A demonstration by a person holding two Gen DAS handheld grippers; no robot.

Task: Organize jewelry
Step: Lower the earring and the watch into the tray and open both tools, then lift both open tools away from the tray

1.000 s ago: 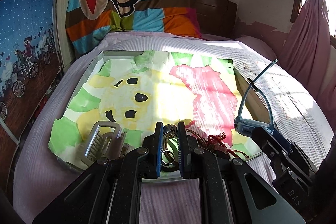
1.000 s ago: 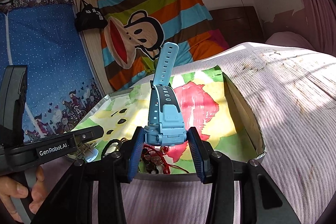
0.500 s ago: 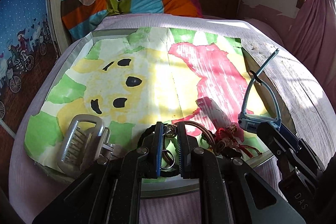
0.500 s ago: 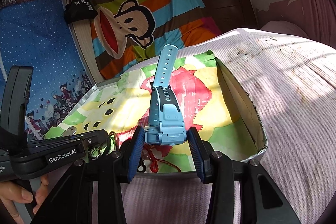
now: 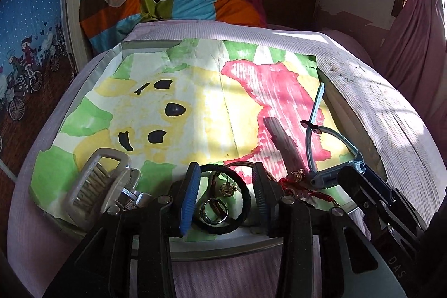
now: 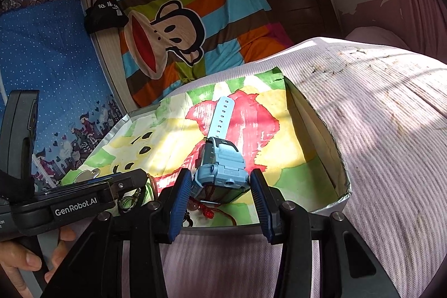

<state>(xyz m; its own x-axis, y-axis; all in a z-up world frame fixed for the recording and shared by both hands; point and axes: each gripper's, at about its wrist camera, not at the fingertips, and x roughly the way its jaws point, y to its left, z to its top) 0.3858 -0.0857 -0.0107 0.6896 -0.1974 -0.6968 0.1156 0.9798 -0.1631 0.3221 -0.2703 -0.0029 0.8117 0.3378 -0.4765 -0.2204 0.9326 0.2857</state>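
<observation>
Left wrist view cuts off the near edge of the shallow tray (image 5: 92,66) behind the gripper's own arms, and the small gold piece (image 5: 228,188) inside the black braided ring (image 5: 245,194) is too small to identify. The left gripper (image 5: 225,194) hangs low over the tray's near end, jaws spread wide and holding nothing; the black ring, a metal ring (image 5: 215,211) and a brown bangle (image 5: 240,165) lie on the painted paper (image 5: 173,91) between its fingers. A silver hair clip (image 5: 95,183) lies just to the left of them, a red cord with beads (image 5: 304,193) to the right.

Right wrist view shows the right gripper (image 6: 220,196) tilted down at the tray's near right part, jaws well apart, with the blue watch (image 6: 223,164) between the blue pads (image 6: 178,203); whether either pad touches the watch case I cannot tell. The watch strap points away across the red patch. Only this view shows the person's left hand (image 6: 19,264) gripping the other tool, and the tray's right wall (image 6: 315,130) from inside. The left view alone shows the watch from the side, strap curved upward.
</observation>
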